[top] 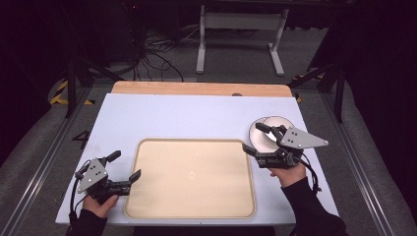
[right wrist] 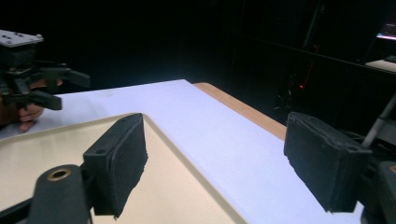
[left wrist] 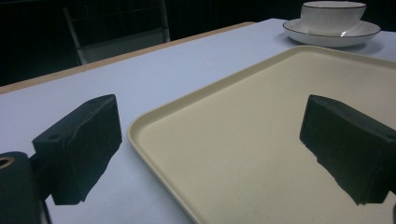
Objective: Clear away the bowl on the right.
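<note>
A beige tray (top: 192,177) lies in the middle of the white table top, nothing on it. A white cup (left wrist: 332,16) stands on a dark-rimmed saucer (left wrist: 327,37) just past the tray's far right corner. My right gripper (top: 251,137) hovers open over that corner, its jaws pointing left with nothing between them; the cup and saucer (top: 269,125) lie right behind it. My left gripper (top: 127,164) rests open at the tray's near left edge, one jaw over the tray rim (left wrist: 154,116), the other over the table. In the right gripper view the left gripper (right wrist: 72,90) shows across the tray (right wrist: 46,149).
A wooden strip (top: 196,88) runs along the table's far edge. Beyond it, cables and a white metal frame (top: 241,29) stand on the dark floor. Rails flank the table on both sides. Bare white surface (top: 187,118) spreads behind the tray.
</note>
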A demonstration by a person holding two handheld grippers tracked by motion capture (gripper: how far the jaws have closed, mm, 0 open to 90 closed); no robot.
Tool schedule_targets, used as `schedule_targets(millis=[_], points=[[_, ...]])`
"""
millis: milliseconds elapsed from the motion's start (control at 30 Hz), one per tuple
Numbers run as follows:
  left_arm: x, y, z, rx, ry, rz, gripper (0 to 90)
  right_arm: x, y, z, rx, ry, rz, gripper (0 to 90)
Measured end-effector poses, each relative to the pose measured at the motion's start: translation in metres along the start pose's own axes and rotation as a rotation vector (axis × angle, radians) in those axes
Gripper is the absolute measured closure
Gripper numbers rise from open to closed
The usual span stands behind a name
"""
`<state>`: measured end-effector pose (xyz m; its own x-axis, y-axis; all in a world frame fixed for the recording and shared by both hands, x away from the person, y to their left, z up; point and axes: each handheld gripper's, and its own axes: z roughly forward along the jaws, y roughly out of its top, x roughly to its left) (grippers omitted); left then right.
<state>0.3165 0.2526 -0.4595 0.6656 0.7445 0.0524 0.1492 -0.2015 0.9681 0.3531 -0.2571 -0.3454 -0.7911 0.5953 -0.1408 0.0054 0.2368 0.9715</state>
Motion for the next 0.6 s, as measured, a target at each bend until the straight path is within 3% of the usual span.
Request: schedule_targets(millis=[333,600], points=[[0.0,0.0,0.0,-0.001,0.001,0.001,6.2,-0.031,0.007,-0.011,0.014,-0.066,0.036,21.1],[0.0,0.0,0.0,-0.001,0.001,0.001,6.2,-0.051,0.011,-0.022,0.019,-0.109,0.037,20.7]])
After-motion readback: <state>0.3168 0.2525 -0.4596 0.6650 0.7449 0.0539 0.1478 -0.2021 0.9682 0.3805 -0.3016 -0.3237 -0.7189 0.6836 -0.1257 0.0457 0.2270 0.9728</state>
